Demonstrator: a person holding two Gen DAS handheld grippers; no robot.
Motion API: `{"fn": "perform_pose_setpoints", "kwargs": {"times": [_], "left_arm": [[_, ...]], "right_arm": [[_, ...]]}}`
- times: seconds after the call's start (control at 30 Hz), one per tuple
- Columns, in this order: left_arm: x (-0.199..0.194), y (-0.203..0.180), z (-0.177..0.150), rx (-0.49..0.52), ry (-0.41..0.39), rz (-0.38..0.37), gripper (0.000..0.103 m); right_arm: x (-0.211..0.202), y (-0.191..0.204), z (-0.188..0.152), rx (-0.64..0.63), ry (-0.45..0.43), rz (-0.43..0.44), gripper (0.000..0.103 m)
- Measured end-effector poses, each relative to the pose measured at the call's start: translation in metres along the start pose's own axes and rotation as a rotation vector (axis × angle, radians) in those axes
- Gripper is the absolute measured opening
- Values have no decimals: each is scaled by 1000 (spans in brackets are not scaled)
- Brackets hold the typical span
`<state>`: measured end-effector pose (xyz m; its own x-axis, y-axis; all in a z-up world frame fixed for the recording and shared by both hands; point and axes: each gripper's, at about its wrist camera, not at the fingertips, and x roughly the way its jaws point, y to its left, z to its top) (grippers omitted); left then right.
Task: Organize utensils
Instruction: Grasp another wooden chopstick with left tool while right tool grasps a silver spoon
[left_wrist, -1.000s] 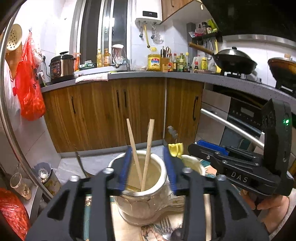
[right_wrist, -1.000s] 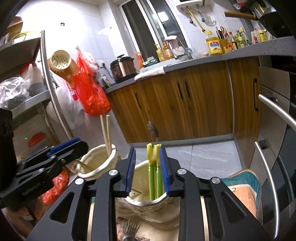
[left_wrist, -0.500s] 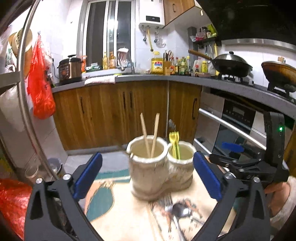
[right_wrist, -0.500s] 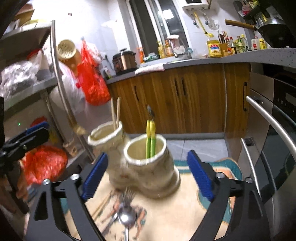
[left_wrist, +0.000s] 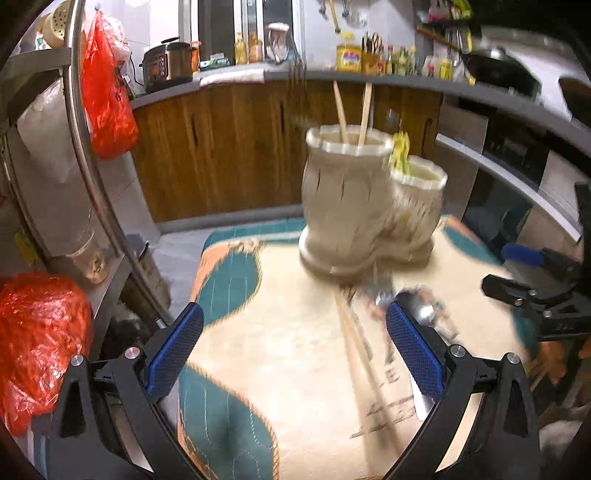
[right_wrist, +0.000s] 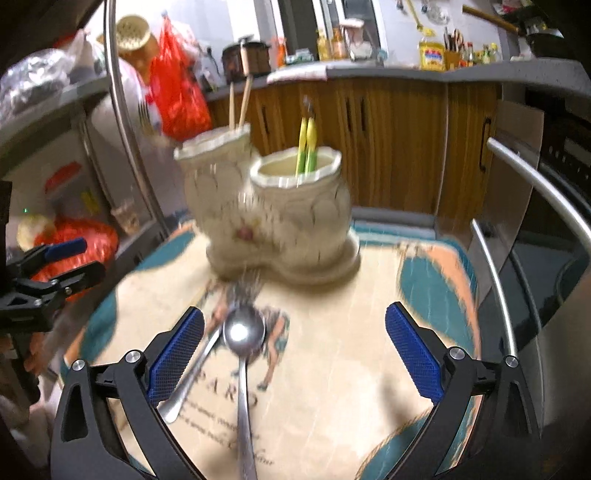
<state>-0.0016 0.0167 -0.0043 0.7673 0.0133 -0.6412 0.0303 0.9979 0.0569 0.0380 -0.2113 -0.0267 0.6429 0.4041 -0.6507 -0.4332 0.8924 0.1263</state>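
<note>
Utensil holder (right_wrist: 273, 218): taller pot – wooden chopsticks (right_wrist: 238, 105) | shorter pot – yellow-green chopsticks (right_wrist: 307, 146) | both grippers' jaws released, empty

bare mat (right_wrist: 343, 354) before holder (right_wrist: 280, 221)

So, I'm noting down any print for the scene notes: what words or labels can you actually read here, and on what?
"PARD": large letters printed on the table mat, right wrist view; the word's start is hidden behind the spoon.
Smaller lines below it on the mat: too blurred to read.
Yellow jar label on the counter: too small to read.
Mat print in the left wrist view: blurred, unreadable.
</note>
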Motion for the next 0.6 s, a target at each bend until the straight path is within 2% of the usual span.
{"fn": "perform_pose_setpoints", "kwargs": {"times": [0.2, 0.33, 0.4, 0.5, 0.57, 0.6], "left_arm": [[30, -10, -24, 51, 128, 14, 97], [40, -14, -30, 58, 165, -4, 97], [43, -16, -31, 63, 178, -13, 97], [45, -20, -32, 71, 193, -23, 97], [47, -20, -32, 72, 196, -36, 97], [47, -21, -32, 74, 198, -38, 96]], "right_arm": [[17, 5, -17, -15, 97, -8, 98], [26, 13, -20, -50, 149, -5, 95], [29, 20, -22, -84, 174, 0, 88], [35, 29, -26, -122, 207, 8, 74], [38, 33, -28, -139, 221, 15, 61], [39, 35, -28, -147, 222, 13, 58]]}}
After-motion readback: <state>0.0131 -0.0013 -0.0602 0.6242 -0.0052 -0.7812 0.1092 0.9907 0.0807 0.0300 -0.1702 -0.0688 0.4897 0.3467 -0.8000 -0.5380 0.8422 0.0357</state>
